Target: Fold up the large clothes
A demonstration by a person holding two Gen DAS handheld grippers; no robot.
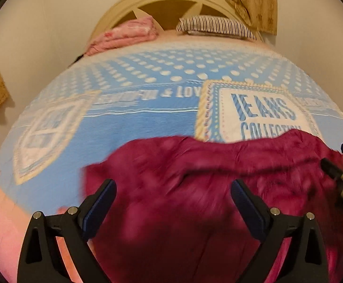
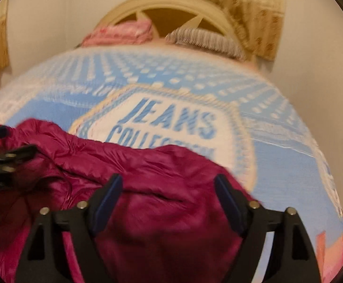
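Your magenta jacket [image 1: 195, 188] lies bunched across the lower half of both wrist views, on the blue patterned bedspread [image 1: 147, 127], with its far edge covering the bottom of the "JEANS COLLECTION" patch [image 1: 263, 115] right of centre in the left wrist view. Your left gripper [image 1: 173, 200] has its jaws spread wide with nothing between them, poised over the fabric at the bottom of the frame; your right gripper [image 2: 167, 195] is likewise apart and empty, low in its own frame above a crumpled ridge. Both views are smeared by motion, so seams, sleeves and hem are hard to pick out, and that is the main risk: close on a random puff of this slick, padded cloth and you will likely lift a single layer or a mid-panel fold, not an edge, leaving the fold lopsided. The grippers also sit near each other, the right one showing at the right edge of the left view, so a hurried reach could knock them together. The pink folded bedding [image 1: 124, 35] and striped pillow [image 1: 216, 27] at the top of the frame are well apart.
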